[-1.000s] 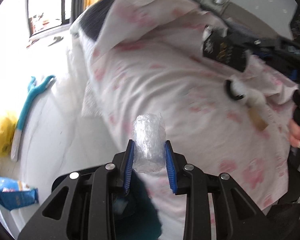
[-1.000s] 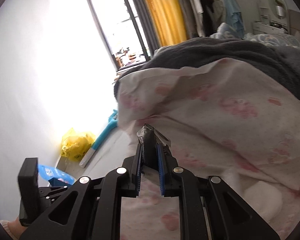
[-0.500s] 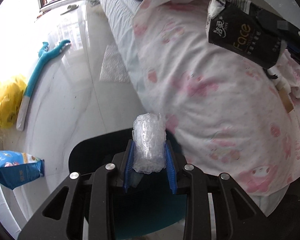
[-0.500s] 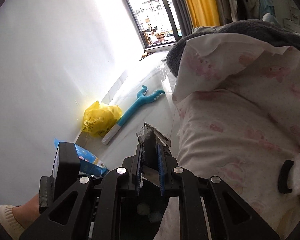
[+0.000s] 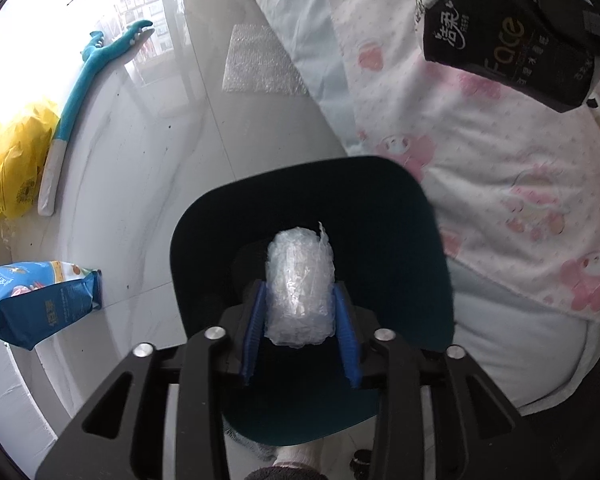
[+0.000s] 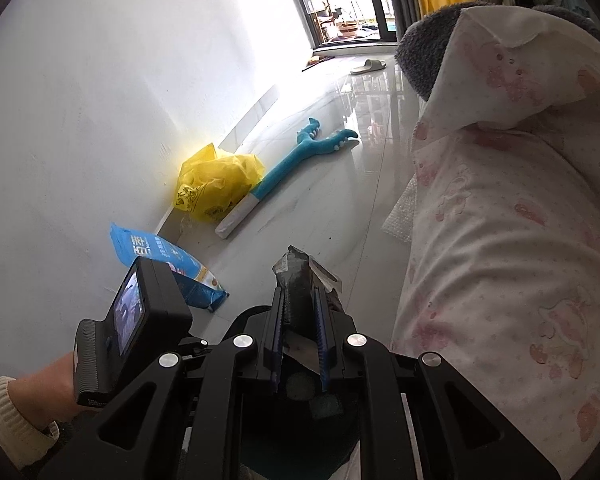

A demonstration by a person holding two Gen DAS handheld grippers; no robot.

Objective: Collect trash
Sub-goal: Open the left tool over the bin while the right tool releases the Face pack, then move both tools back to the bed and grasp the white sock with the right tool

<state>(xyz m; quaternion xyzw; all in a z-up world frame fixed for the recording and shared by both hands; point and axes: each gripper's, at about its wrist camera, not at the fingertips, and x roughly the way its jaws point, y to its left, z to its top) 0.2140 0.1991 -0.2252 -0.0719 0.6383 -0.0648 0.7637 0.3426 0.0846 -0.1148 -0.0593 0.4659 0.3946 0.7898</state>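
Since the earlier frames both grippers have been carried from above the bedding down over a dark teal bin (image 5: 384, 208), which now fills the lower middle of the left wrist view. The left gripper (image 5: 300, 312) has just been opening its jaws: the wad of bubble wrap (image 5: 300, 280) is seen between the blue pads (image 5: 256, 320), with a slight gap visible on each side, directly above the bin's mouth. The right gripper (image 6: 298, 320) is clamped on a flattened black tissue packet (image 6: 296, 280), whose torn top sticks up past the fingertips. In the left wrist view the same packet (image 5: 500, 40) is seen at upper right, and the word "Face" and Chinese characters in white can be read on it.

The bin stands on glossy white floor tiles (image 5: 148, 152), close against a bed covered in a white sheet with pink prints (image 5: 500, 184). A flat sheet of bubble wrap (image 5: 260, 60) lies on the floor at the bed's edge. Further out, by the wall, a blue snack bag with Chinese lettering (image 5: 36, 304), a yellow plastic bag with dark print (image 5: 12, 168) and a teal dinosaur-shaped stick (image 5: 80, 96) are seen. A grey slipper (image 6: 368, 66) lies near the balcony door. A hand with a cream cuff (image 6: 32, 404) is seen behind the left gripper's camera.
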